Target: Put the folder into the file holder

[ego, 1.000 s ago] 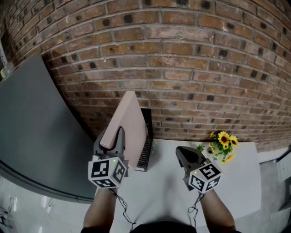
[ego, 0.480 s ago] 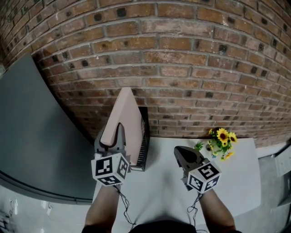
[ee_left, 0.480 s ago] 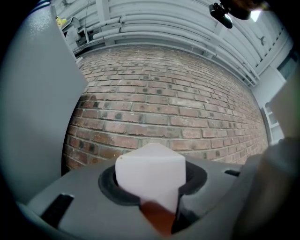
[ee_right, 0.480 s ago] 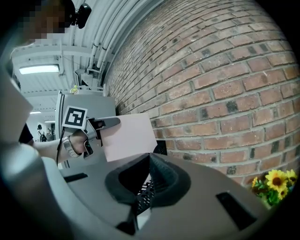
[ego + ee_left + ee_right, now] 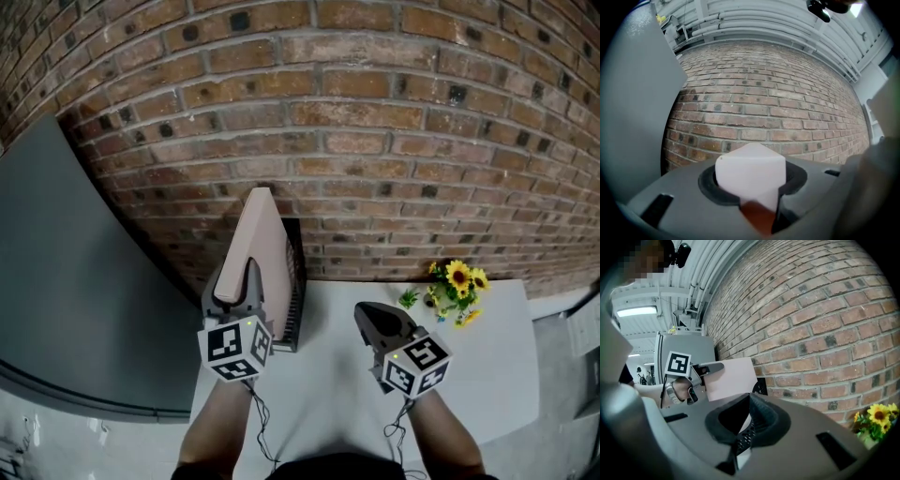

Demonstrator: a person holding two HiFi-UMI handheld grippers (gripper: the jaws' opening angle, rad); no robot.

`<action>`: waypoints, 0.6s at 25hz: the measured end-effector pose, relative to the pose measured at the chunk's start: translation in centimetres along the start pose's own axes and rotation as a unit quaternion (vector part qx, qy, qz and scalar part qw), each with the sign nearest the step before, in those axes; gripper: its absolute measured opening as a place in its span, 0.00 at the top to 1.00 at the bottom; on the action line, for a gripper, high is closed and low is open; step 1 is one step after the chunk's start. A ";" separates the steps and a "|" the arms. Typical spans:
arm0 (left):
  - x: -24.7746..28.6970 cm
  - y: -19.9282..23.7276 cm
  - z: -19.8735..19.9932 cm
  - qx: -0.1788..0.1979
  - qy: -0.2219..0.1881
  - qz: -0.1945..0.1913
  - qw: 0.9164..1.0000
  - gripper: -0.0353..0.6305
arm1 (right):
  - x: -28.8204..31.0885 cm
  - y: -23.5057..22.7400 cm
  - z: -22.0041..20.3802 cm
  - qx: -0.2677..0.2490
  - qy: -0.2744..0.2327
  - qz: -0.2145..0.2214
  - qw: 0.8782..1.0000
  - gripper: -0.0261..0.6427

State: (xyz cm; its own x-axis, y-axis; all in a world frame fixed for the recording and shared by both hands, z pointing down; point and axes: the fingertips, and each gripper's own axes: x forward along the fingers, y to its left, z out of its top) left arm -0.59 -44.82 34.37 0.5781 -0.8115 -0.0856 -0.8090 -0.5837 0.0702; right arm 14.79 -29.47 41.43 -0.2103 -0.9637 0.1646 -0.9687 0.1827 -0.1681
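A pale pink folder (image 5: 264, 242) stands upright on its edge, and my left gripper (image 5: 247, 284) is shut on its near edge. In the left gripper view the folder's edge (image 5: 750, 169) fills the gap between the jaws. The black mesh file holder (image 5: 297, 305) stands against the brick wall, right beside the folder; the folder's lower edge is hidden behind the gripper. My right gripper (image 5: 375, 319) hovers over the white table (image 5: 487, 375), shut with nothing in it. The right gripper view shows the folder (image 5: 729, 378), the left gripper (image 5: 701, 370) and the holder (image 5: 759, 386).
A brick wall (image 5: 375, 141) closes the table's far side. A tall grey panel (image 5: 75, 281) stands at the left. A small bunch of sunflowers (image 5: 457, 289) sits at the table's back right, also in the right gripper view (image 5: 876, 416).
My left gripper has sunk a little with the folder, moving slightly closer to the file holder. The right gripper has stayed where it was.
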 end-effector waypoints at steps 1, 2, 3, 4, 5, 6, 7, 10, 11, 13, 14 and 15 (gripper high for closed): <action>0.0 -0.1 -0.6 0.003 0.002 0.000 1.000 0.69 | 0.0 0.0 -0.1 0.001 0.001 0.000 1.000 0.96; 0.1 -0.1 -1.3 0.005 0.004 0.000 1.000 0.69 | 0.0 0.0 -0.2 0.001 0.002 0.000 1.000 0.96; 0.1 -0.1 -1.8 0.006 0.006 0.000 1.000 0.69 | 0.0 0.0 -0.3 0.001 0.003 0.000 1.000 0.96; 0.2 -0.2 -2.4 0.007 0.008 0.000 1.000 0.69 | 0.0 -0.1 -0.4 0.002 0.004 0.000 1.000 0.96; 0.2 -0.3 -2.8 0.009 0.010 0.000 1.000 0.69 | 0.0 -0.2 -0.5 0.003 0.005 -0.001 1.000 0.96; 0.3 -0.5 -3.2 0.012 0.011 0.000 1.000 0.69 | 0.0 -0.2 -0.7 0.004 0.006 -0.002 1.000 0.96; 0.3 -0.6 -3.6 0.014 0.012 0.000 1.000 0.69 | -0.1 -0.3 -0.8 0.005 0.006 -0.003 1.000 0.96; 0.3 -0.8 -4.7 0.020 0.015 -0.001 1.000 0.69 | 0.0 -0.4 -1.0 0.010 0.008 -0.004 1.000 0.96; 0.3 -0.9 -5.1 0.022 0.016 -0.001 1.000 0.69 | 0.0 -0.4 -1.1 0.012 0.008 -0.004 1.000 0.96; 0.3 -0.9 -6.1 0.024 0.020 0.001 1.000 0.69 | 0.0 -0.4 -1.3 0.014 0.009 -0.004 1.000 0.96; 0.3 -0.9 -6.7 0.025 0.022 0.002 0.999 0.69 | 0.0 -0.4 -1.4 0.016 0.009 -0.004 1.000 0.96; 0.3 -0.9 -7.1 0.026 0.024 0.004 0.999 0.69 | -0.1 -0.4 -1.4 0.017 0.009 -0.004 1.000 0.96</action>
State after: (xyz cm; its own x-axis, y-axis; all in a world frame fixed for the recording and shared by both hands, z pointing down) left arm 1.03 -44.75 41.38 0.5758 -0.8167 -0.0377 -0.8168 -0.5767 0.0186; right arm 15.03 -29.20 42.89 -0.2045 -0.9617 0.1828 -0.9656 0.1675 -0.1987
